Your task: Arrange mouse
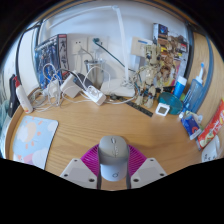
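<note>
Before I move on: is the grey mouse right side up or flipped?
Right side up: the grey computer mouse shows its rounded top and button seam, lying between the gripper fingers over the wooden desk.

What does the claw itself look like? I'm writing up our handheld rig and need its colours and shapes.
The claw has two pale grey, angular, wedge-shaped fingers with flat faceted faces. Their inner faces bear magenta pads with a fine ribbed texture. No cables, markings, hand or sleeve are visible in the gripper view.
</note>
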The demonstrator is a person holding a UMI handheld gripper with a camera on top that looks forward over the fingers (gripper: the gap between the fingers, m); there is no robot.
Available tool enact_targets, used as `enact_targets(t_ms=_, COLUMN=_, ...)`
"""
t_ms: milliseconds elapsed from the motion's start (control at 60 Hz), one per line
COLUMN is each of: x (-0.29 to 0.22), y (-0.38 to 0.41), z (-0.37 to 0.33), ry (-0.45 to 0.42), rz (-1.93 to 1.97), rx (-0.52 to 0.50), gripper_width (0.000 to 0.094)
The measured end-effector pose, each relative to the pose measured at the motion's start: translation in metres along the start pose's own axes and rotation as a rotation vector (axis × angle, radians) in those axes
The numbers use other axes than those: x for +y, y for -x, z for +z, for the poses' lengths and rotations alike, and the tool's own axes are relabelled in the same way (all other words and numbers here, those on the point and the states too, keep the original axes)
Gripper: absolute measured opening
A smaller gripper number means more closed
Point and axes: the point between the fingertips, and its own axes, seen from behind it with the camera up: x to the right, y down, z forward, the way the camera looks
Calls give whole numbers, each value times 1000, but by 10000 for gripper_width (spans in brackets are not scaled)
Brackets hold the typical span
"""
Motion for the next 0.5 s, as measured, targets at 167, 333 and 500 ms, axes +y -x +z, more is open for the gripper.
enact_targets(t_ms=167, x=0, y=-1, z=-2, ry=48, rz=0, rx=-36, gripper_width=297)
enact_targets(t_ms=333, x=-25, y=2, z=-14, ry=50, rz=37, rx=4, gripper_width=297)
enact_targets(t_ms=500, x=-142, y=26, z=-82, ry=-142, rz=97, rx=31, gripper_width=300)
